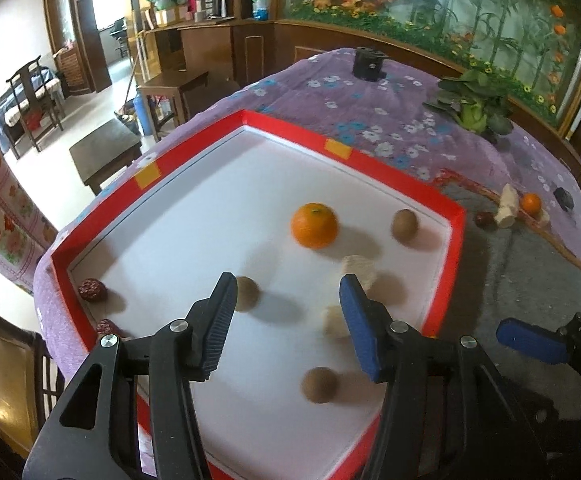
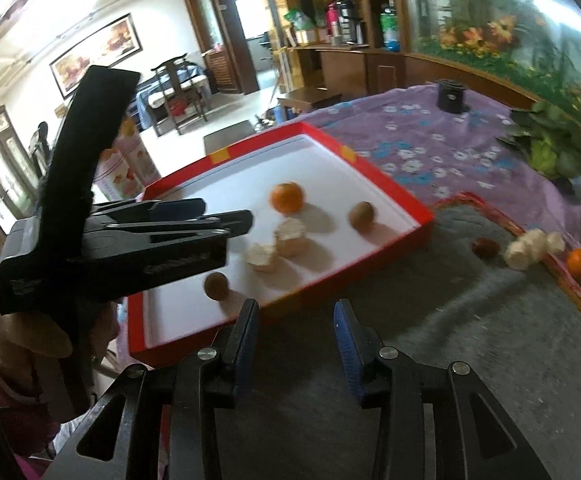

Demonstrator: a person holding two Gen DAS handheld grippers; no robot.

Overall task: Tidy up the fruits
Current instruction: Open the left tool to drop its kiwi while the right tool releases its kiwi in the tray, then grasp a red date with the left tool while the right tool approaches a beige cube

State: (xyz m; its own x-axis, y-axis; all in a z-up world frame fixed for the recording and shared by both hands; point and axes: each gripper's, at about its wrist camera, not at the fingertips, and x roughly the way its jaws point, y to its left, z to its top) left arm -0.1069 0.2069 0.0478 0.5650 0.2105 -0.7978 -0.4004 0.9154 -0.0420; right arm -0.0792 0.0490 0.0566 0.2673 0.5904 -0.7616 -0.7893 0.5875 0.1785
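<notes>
A red-rimmed white tray holds an orange, three brown kiwis, two pale banana pieces and two dark red dates. My left gripper is open and empty above the tray, over its near part. My right gripper is open and empty over the grey mat, just right of the tray. On the mat at the far right lie a date, banana pieces and a small orange. The left gripper also shows in the right wrist view.
A purple flowered cloth covers the table. A leafy green vegetable and a black cylinder stand at the far side. The table edge drops off left of the tray, with chairs and low tables beyond.
</notes>
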